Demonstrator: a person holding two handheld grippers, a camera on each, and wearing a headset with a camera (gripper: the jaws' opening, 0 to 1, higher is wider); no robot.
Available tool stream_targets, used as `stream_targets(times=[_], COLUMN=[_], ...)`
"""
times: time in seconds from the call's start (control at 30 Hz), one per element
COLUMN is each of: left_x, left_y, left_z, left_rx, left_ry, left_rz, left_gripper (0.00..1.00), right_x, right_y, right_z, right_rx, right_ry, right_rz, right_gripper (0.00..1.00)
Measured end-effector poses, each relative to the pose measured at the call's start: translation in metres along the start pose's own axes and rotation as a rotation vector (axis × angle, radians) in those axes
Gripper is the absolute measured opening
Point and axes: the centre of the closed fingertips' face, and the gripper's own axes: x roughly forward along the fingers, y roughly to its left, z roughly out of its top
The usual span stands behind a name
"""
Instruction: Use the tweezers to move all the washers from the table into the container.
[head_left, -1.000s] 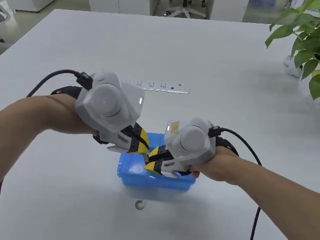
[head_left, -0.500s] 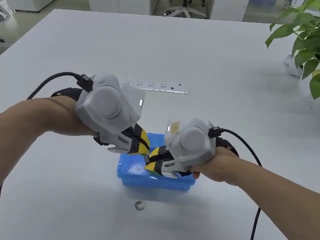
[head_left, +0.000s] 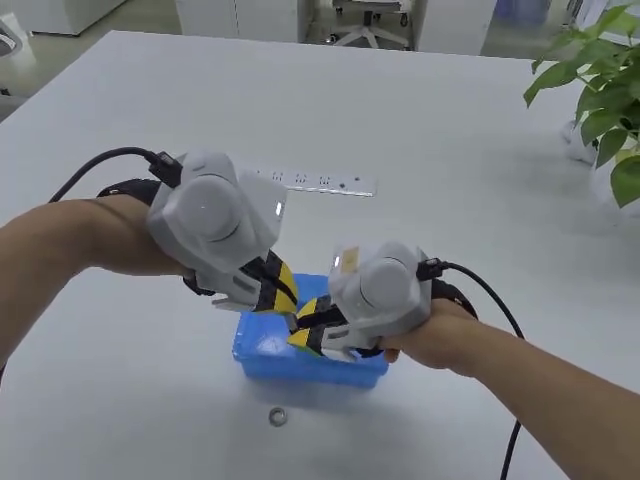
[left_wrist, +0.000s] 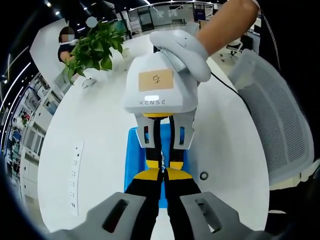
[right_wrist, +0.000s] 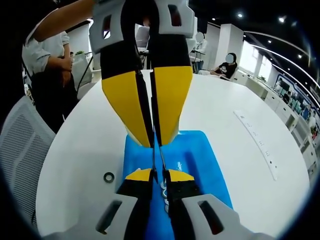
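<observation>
Left gripper (head_left: 283, 290) and right gripper (head_left: 305, 330) are seen tip to tip over the blue container (head_left: 258, 352), each held in a hand; in the right gripper view the left gripper (right_wrist: 152, 142) is clamped on the thin tweezers (right_wrist: 151, 115), which are pinched between its yellow pads and pointed down toward the right gripper (right_wrist: 160, 175); the right gripper's jaws are drawn close, a narrow slit is left between them and the tweezers' tips run into that slit; whether they are gripped there cannot be told; in the left gripper view the left gripper (left_wrist: 162, 176) is met head-on by the right gripper (left_wrist: 162, 162) above the container (left_wrist: 131, 160); one washer (head_left: 277, 416) is seen flat on the white table (head_left: 450, 140), just beside the container's near wall and outside it; the same washer (left_wrist: 203, 175) is seen near the jaws; a white power strip (head_left: 315, 182) lies beyond the container; a green plant (head_left: 600, 90) stands at the table's far right edge.
</observation>
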Motion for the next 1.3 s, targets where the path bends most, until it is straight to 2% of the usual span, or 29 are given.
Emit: stream_targets(times=[0.33,0.87,1.0,1.3], left_x=[-0.015,-0.036,-0.040,-0.047], left_y=[-0.004,-0.020,-0.022,-0.035], left_z=[0.007,0.023,0.025,0.026], left_rx=[0.007,0.029,0.032,0.038], left_ry=[0.004,0.015,0.018,0.036], left_rz=[0.008,0.020,0.027,0.026], left_gripper=[0.06,0.06,0.06,0.06], right_x=[-0.009,-0.025,-0.028,-0.030], right_y=[0.004,0.017,0.021,0.035], right_z=[0.014,0.030,0.035,0.041], right_rx=[-0.010,-0.041,-0.048,-0.058], right_ry=[-0.025,-0.041,-0.046,-0.052], right_rz=[-0.018,-0.045,-0.050,-0.049], right_gripper=[0.11,0.11,0.11,0.11])
